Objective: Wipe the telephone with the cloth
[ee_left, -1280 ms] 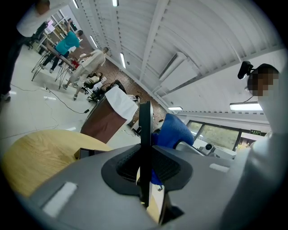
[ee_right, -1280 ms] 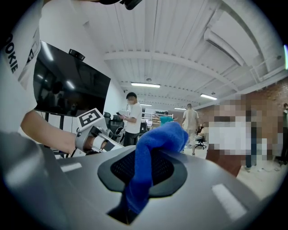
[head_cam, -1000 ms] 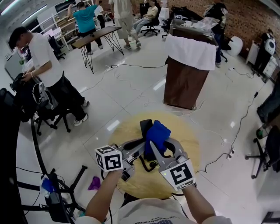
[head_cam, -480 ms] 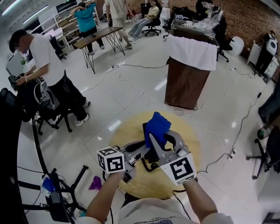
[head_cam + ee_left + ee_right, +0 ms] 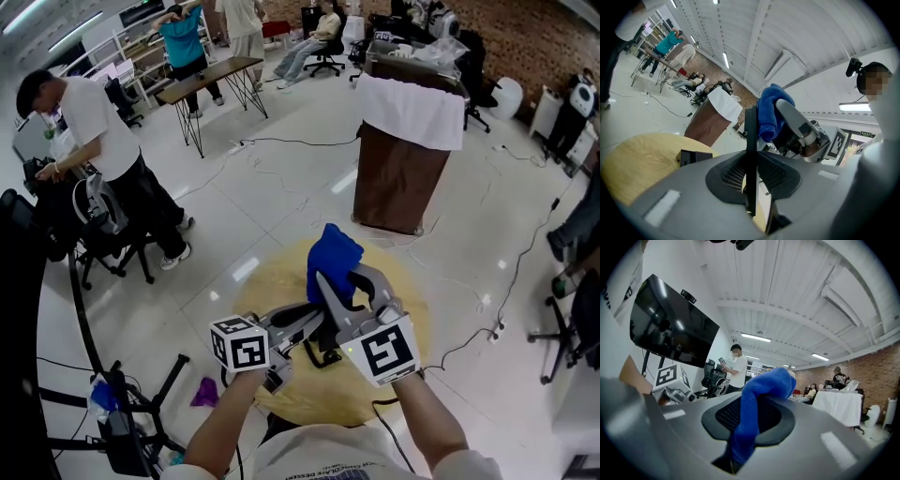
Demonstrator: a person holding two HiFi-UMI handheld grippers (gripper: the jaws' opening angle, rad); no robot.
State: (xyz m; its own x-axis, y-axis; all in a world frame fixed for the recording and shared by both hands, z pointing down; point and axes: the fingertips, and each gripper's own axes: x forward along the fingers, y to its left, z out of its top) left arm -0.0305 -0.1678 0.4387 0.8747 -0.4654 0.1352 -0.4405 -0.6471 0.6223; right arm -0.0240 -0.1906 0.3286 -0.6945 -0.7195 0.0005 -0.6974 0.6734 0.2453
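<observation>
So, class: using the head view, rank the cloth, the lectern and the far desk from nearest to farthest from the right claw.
1. Cloth: pinched in the right claw itself.
2. Lectern: on the floor ahead, upper right.
3. Desk: far back, upper left.

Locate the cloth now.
Head view, centre: the cloth is clamped in the right gripper over the round table, beside the phone that the left gripper holds.

Two claws (left claw [image 5: 750, 180], right claw [image 5: 748, 422]); one cloth [image 5: 333, 259]; one telephone [image 5: 751, 129]; one table [image 5: 270, 283].
</observation>
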